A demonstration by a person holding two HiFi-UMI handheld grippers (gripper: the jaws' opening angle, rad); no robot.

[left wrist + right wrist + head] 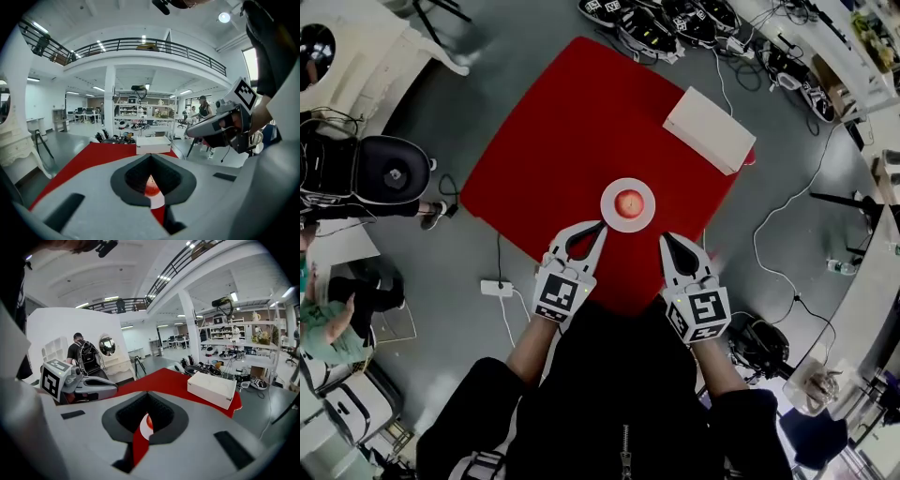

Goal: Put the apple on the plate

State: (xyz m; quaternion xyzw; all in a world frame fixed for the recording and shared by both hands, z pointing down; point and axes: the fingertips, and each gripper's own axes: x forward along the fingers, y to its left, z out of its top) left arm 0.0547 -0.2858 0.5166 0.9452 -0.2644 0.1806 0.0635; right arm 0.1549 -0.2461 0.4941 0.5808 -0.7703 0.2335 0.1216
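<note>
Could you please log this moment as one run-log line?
apple: on plate | left gripper: shut, empty | right gripper: shut, empty | task: looks done

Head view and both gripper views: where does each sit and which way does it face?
Head view: on the head, steeply down at the apple on its plate, red table; forearms, left gripper, right gripper show.
Left gripper view: on that gripper, along its shut jaws across the table; right gripper at right.
Right gripper view: likewise, shut jaws; left gripper at left.
Both gripper views share the apple, seen through the jaws' cut-out, and the white box beyond.
</note>
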